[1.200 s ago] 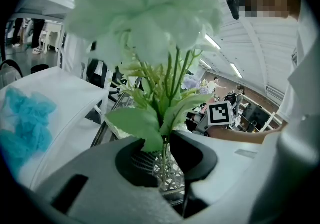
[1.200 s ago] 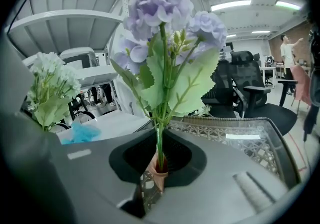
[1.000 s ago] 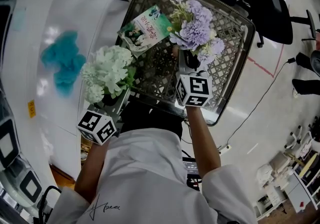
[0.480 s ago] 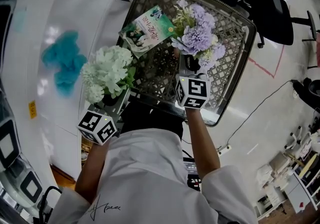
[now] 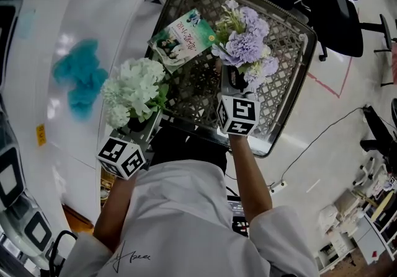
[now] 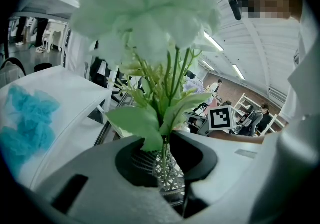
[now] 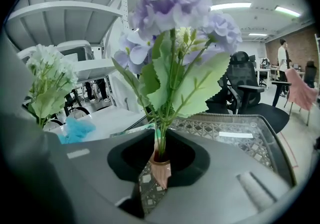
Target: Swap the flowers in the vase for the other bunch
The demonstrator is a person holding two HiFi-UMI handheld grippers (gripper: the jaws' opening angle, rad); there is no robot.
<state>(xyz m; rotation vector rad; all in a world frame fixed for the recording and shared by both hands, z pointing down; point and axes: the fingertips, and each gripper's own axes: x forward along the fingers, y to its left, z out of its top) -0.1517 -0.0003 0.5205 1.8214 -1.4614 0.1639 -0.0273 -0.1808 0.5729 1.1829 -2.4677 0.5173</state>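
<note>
The left gripper point(image 6: 162, 155) has its fingers clenched on the thin green stems of the pale white-green bunch point(image 5: 133, 87), which it holds by the near-left edge of the woven surface point(image 5: 285, 93). The right gripper point(image 7: 159, 175) grasps a narrow pink vase point(image 7: 161, 169) holding the full, leafy lilac bunch point(image 5: 245, 40) over that surface.

Lattice surface point(image 5: 285, 83): a woven grid top with a raised rim and rounded corners.
On it: a printed booklet point(image 5: 182, 39) lay flat near its left edge.
White surface point(image 5: 118, 28): stood beside it, to the left.
On it: a teal fluffy clump point(image 5: 77, 77).
</note>
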